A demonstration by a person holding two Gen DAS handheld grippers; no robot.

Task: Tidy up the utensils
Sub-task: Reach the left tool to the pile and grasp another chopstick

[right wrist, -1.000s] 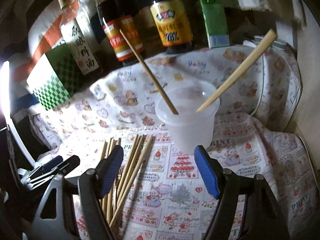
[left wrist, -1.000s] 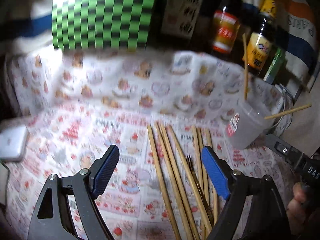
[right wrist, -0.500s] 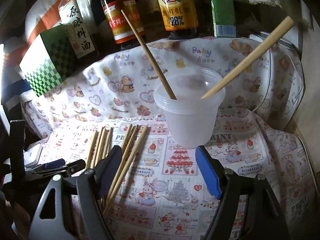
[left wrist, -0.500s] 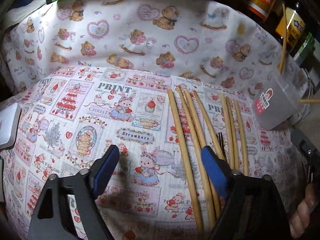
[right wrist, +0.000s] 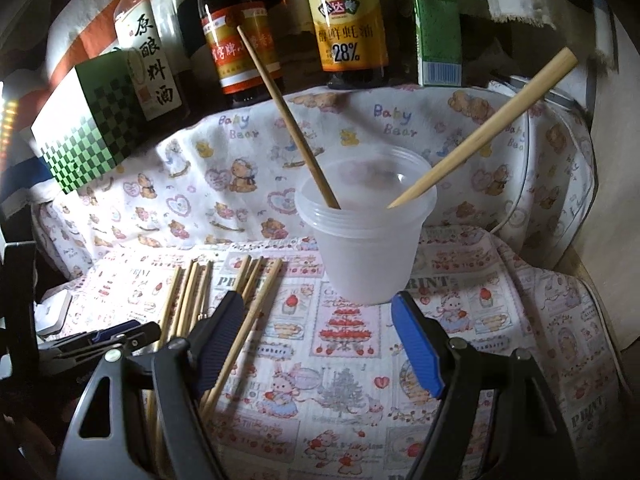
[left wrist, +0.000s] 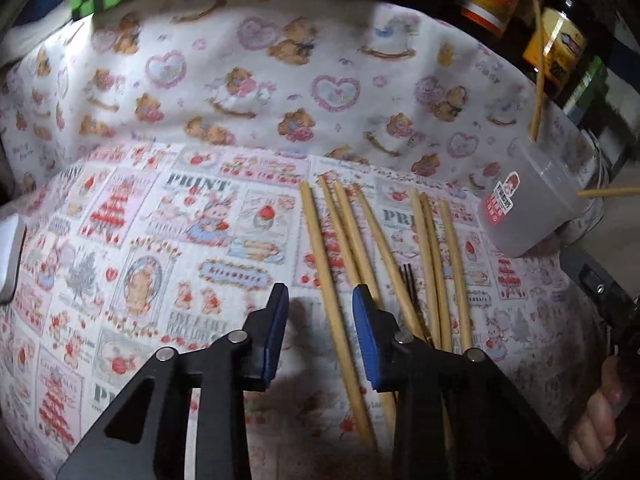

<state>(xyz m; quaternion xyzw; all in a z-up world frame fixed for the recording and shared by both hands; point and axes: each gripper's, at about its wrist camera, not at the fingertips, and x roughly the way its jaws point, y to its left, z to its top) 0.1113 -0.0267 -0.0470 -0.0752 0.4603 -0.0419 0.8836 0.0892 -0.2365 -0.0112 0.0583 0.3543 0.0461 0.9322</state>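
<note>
Several bamboo chopsticks [left wrist: 432, 264] lie side by side on the printed cloth [left wrist: 160, 240], with a black fork [left wrist: 410, 284] among them. My left gripper [left wrist: 320, 292] hangs low over the cloth, its jaws closing. The leftmost chopstick [left wrist: 320, 248] runs between the blue pads [left wrist: 276, 332], nearer the right one, and is not pinched. A translucent plastic cup [right wrist: 364, 248] stands upright with two chopsticks [right wrist: 288, 116] leaning in it. My right gripper [right wrist: 316, 300] stands open just in front of the cup with nothing in it. The loose chopsticks [right wrist: 256, 300] lie by its left finger.
Sauce bottles [right wrist: 348, 20], a green carton [right wrist: 436, 28] and a green checkered box [right wrist: 92, 128] line the back behind the raised bear-print cloth [right wrist: 200, 176]. A white device [left wrist: 10, 256] lies at the cloth's left edge. A hand [left wrist: 596, 412] shows at the right.
My left gripper has dropped closer to the cloth and its jaws have narrowed around the leftmost chopstick. The right gripper has barely shifted and stays open before the cup.
</note>
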